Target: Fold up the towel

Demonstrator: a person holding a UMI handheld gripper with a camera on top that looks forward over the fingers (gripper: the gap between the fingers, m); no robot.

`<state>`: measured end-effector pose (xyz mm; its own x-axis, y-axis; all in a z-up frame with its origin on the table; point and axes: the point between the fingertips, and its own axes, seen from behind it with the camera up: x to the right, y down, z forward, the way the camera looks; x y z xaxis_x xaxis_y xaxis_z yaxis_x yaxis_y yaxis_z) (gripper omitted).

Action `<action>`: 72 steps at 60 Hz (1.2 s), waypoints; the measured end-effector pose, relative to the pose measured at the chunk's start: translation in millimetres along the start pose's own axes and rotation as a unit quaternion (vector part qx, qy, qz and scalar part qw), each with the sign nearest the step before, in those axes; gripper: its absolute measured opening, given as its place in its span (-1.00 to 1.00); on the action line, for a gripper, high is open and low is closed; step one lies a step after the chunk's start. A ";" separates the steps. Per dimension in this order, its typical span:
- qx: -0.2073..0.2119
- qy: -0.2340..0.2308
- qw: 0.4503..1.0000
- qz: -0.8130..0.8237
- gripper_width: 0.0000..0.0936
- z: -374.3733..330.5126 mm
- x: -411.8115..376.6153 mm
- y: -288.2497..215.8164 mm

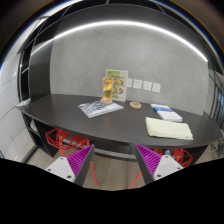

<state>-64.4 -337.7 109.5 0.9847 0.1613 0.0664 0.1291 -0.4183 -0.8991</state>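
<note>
1. Nearest: gripper point(108, 165) held low and back from the table, fingers point(73, 161) spread well apart, purple pads facing inward, nothing between them.
2. Just beyond the fingers, below the table edge: red chair frames point(62, 140), apparently tucked under the table.
3. Next out: dark table point(70, 108) stretching across, near edge above the fingertips.
4. On the table beyond the right finger: folded towel point(168, 128), pale cream, lying flat and near the table's front edge, well apart from the gripper.
5. Farther back on that side: a flat white-and-blue item point(170, 115), possibly a booklet, too small to tell.
6. Toward the left: open magazine point(100, 108) lying flat, with a glass of orange drink point(108, 95) behind it and an upright printed card point(116, 84) at the wall.
7. Step in hand, by judgement: approach, with no grasp made and the towel untouched.
8. Next move calls for: bringing the gripper forward, up and to the right, then lowering open fingers onto a towel edge before pinching.
</note>
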 end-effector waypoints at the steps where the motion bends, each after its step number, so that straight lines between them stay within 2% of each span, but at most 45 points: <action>1: -0.001 0.006 1.000 0.000 0.79 0.9 3.6 0.6; 7: -0.009 0.027 1.000 0.007 0.77 12.8 27.9 6.3; 16: -0.019 0.043 0.999 0.012 0.76 68.6 93.5 11.6; 30: -0.034 0.067 0.997 -0.025 0.74 194.2 178.9 4.7; 38: -0.038 0.067 0.996 -0.036 0.67 261.9 212.8 -5.7; 44: -0.059 0.053 0.996 -0.035 0.38 292.2 225.1 3.9; 47: -0.053 0.035 0.998 -0.024 0.27 299.0 223.8 1.9; 48: -0.052 0.029 0.998 -0.023 0.12 300.2 222.8 2.2; 51: -0.050 0.018 0.998 -0.020 -0.03 302.3 222.5 2.4; 53: -0.050 0.019 0.998 -0.018 -0.23 302.7 226.1 2.8; 56: -0.048 0.032 0.998 -0.021 -0.86 304.2 238.5 2.8; 66: -0.032 0.004 0.999 -0.009 -0.98 303.2 241.2 -6.3; 72: 0.020 0.016 1.000 -0.001 -0.98 278.8 267.0 -45.4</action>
<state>160.0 -26.4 47.4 0.9878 0.1329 0.0811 0.1266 -0.3824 -0.9153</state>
